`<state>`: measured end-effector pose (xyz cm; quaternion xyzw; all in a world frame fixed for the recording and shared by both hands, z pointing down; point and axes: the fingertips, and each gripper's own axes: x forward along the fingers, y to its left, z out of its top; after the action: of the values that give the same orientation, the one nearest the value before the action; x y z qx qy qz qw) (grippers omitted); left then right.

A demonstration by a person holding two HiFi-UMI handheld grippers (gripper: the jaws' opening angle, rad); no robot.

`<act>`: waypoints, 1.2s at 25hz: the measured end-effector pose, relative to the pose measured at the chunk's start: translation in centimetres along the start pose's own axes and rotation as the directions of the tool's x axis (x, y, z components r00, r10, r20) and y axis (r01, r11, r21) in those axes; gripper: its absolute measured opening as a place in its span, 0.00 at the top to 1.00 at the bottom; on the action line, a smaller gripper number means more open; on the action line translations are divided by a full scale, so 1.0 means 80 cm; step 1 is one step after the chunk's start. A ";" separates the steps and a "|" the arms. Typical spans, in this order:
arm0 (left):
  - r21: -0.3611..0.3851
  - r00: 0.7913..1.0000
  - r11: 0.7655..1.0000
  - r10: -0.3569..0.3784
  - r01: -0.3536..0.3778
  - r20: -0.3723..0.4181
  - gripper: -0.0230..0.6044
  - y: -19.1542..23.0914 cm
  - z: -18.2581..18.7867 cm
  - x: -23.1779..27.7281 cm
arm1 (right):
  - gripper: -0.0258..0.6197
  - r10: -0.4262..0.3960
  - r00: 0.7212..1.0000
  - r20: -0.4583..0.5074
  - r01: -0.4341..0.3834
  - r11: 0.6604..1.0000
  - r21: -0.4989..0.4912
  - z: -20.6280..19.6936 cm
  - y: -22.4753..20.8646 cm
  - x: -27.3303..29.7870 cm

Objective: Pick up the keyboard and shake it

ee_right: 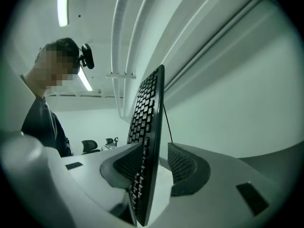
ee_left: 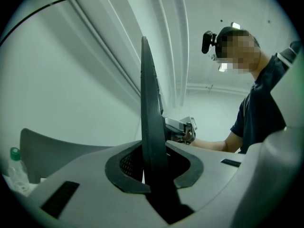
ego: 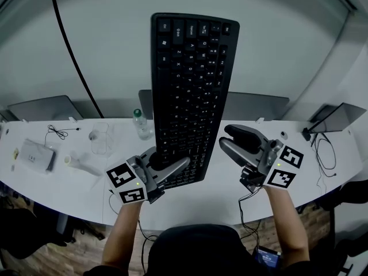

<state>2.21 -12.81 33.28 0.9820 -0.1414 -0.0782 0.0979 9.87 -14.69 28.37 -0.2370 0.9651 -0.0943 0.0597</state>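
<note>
The black keyboard (ego: 190, 91) is off the white table (ego: 213, 197) and stands on end, keys toward me. My left gripper (ego: 172, 168) is shut on its lower left edge; in the left gripper view the keyboard (ee_left: 149, 103) shows edge-on, clamped between the dark pads (ee_left: 121, 167). My right gripper (ego: 229, 140) is at the lower right edge with its jaws apart. In the right gripper view the keyboard (ee_right: 148, 127) stands between the pads, close to the left pad (ee_right: 124, 164), with a clear gap to the right pad (ee_right: 186, 167).
On the table lie a water bottle (ego: 140, 123), a clear cup (ego: 99, 138), a white box (ego: 34, 154) and cables (ego: 325, 154). Grey laptops (ego: 46, 107) sit at the far edge. A black cable (ego: 72, 50) runs down the wall.
</note>
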 end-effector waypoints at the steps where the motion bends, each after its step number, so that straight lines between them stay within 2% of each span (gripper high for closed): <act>1: 0.016 1.000 1.000 0.020 -0.020 -0.011 0.81 0.002 0.001 -0.003 | 0.72 -0.014 1.000 -0.004 0.014 0.999 -0.036 0.003 0.004 0.000; 6: 0.097 0.991 0.990 0.109 -0.100 -0.083 0.81 0.034 0.002 -0.015 | 0.72 -0.133 0.991 0.005 0.131 0.970 -0.203 0.017 0.002 0.019; 10: 0.183 0.972 0.971 0.184 -0.156 -0.147 0.81 0.064 -0.006 -0.028 | 0.72 -0.160 0.987 -0.008 0.152 0.951 -0.271 0.022 0.003 0.037; 14: 0.269 0.936 0.941 0.268 -0.204 -0.227 0.82 0.075 -0.021 -0.035 | 0.72 -0.179 0.984 -0.018 0.164 0.932 -0.324 0.026 0.012 0.036; 18: 0.355 0.890 0.899 0.361 -0.255 -0.277 0.82 0.093 -0.031 -0.036 | 0.72 -0.196 0.980 -0.023 0.176 0.920 -0.351 0.026 0.009 0.031; 22: 0.406 0.860 0.875 0.404 -0.265 -0.310 0.82 0.105 -0.037 -0.037 | 0.72 -0.216 0.976 -0.034 0.187 0.905 -0.383 0.025 0.007 0.030; 27: 0.467 0.822 0.839 0.461 -0.280 -0.334 0.82 0.115 -0.038 -0.041 | 0.72 -0.253 0.966 -0.048 0.198 0.850 -0.489 0.031 0.013 0.036; 30: 0.512 0.798 0.811 0.494 -0.282 -0.344 0.82 0.121 -0.038 -0.046 | 0.72 -0.243 0.968 -0.067 0.170 0.826 -0.537 0.035 0.025 0.047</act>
<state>-3.30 -20.34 38.80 0.9156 -0.3313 0.2135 -0.0795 6.13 -15.14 24.93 -0.3406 0.9241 0.1523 -0.0821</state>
